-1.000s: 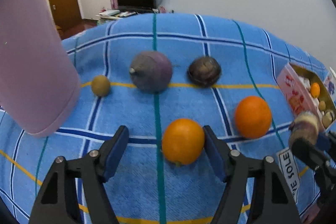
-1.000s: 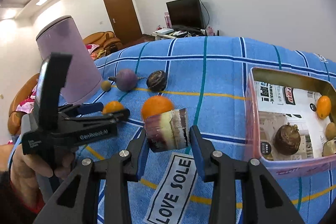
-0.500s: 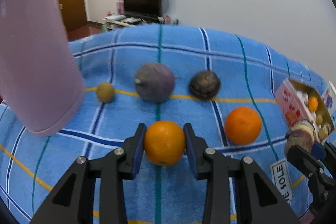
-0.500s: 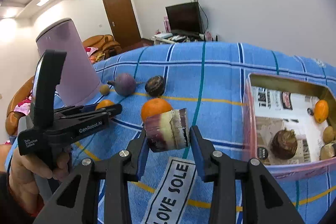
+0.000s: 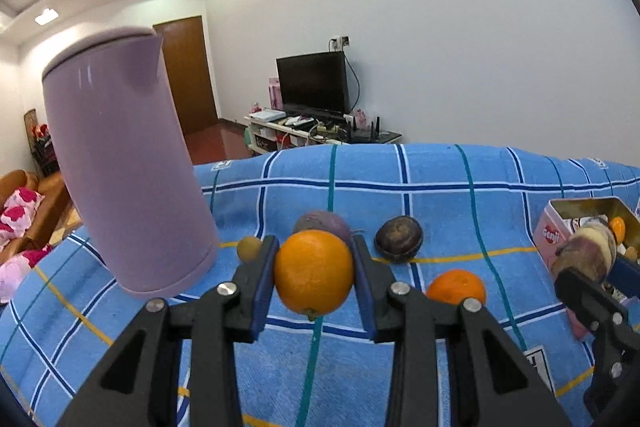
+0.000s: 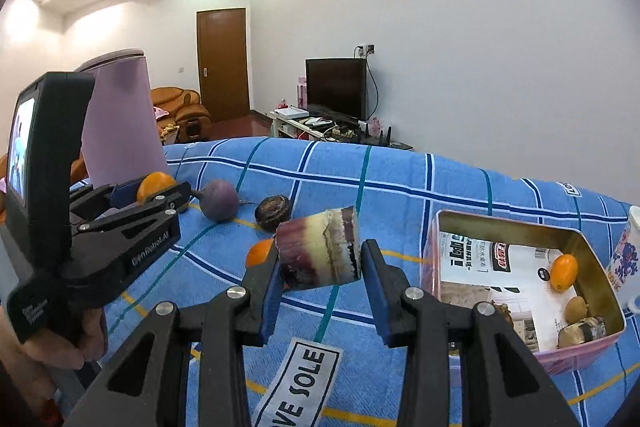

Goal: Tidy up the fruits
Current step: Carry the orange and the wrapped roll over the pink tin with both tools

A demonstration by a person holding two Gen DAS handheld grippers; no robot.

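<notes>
Fruits lie scattered on the blue checked cloth [image 5: 440, 171] that covers the desk, and several are partly hidden from me. In my left wrist view the purple round one [image 5: 324, 223] shows only above the orange [image 5: 314, 273] I hold, and the small brownish fruit [image 5: 249, 247] peeks out beside one finger. In my right wrist view the loose orange [image 6: 259, 253] is cut off behind my right tool's finger. What lies in the near corner of the pink tin [image 6: 436, 227] is hard to make out; I can tell a small orange fruit [image 6: 563, 271] and a brown one [image 6: 576, 309] inside.

My left tool [image 5: 314, 281] is closed partway on the orange, both blue pads pressed to its sides, lifted clear of the cloth. My right tool [image 6: 320, 275] grips the striped purple-and-cream chunk [image 6: 320, 251] the same way, held in the air just left of the tin.

A second ago my left tool stood wide open around the orange as it sat on the cloth; half a second ago it had closed on it, and now it has raised it. The dark round fruit [image 5: 399, 239] has stayed put.
</notes>
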